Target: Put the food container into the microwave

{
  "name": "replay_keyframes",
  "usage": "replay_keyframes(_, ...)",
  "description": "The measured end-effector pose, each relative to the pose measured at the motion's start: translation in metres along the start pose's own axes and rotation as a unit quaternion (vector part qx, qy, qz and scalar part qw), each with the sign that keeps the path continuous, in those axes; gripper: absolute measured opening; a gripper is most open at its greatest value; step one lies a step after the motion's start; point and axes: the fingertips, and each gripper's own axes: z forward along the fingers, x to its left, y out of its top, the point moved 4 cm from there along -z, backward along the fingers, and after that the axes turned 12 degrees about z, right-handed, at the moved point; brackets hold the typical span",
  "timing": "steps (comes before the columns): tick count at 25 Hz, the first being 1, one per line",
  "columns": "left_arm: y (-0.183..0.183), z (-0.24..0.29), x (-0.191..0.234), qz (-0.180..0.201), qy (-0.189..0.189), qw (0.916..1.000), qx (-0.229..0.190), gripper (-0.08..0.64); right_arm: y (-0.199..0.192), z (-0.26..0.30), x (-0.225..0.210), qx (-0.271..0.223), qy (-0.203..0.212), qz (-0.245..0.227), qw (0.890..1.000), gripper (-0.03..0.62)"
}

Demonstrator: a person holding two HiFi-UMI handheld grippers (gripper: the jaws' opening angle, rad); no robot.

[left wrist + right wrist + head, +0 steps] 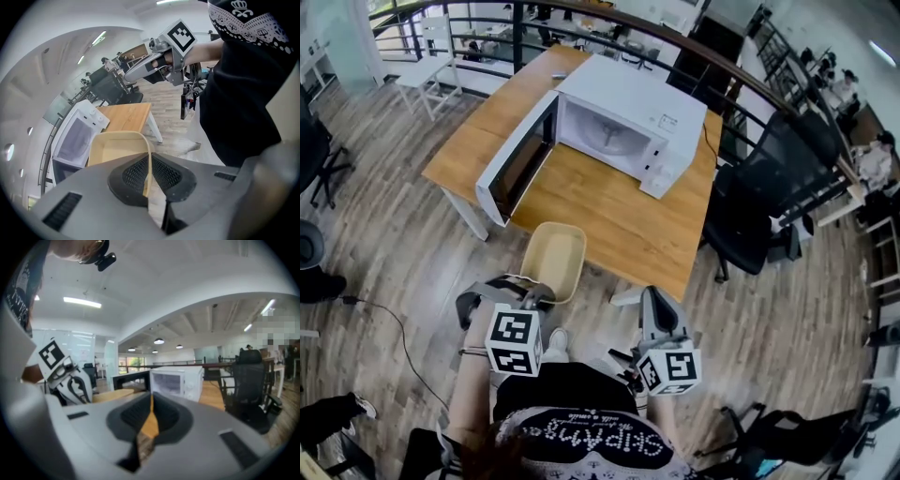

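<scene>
Left gripper view shows the left gripper (149, 174), its jaws pinched on the near rim of the beige food container (115, 149), which hangs just short of the desk (609, 211). The right gripper (151, 417) has its jaws together on nothing. Gripped by one rim only, the container should travel level, past the open door (517, 159) into the microwave (623, 122).

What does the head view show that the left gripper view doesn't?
Head view only: the whole table, the open door seen full length, a white chair, and the marker cube on the left tool. Left gripper view only: that tool's jaws seen close up, shut on the thin rim of the container, plus ceiling lights. Both: the microwave, the container and the right tool.
</scene>
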Motion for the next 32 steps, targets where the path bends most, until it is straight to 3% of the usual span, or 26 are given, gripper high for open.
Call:
replay_keyframes(21,-0.036,0.007,0.024,-0.001,-0.003,1.0000,0.009,0.047,-0.006,0.047,0.017,0.023,0.014,0.007,1.000,0.038)
replay_keyframes(32,-0.051,0.033,0.075,-0.008,-0.004,0.9998,0.017,0.046,0.007,0.106,-0.015,0.029,0.026,0.009,0.999,0.038)
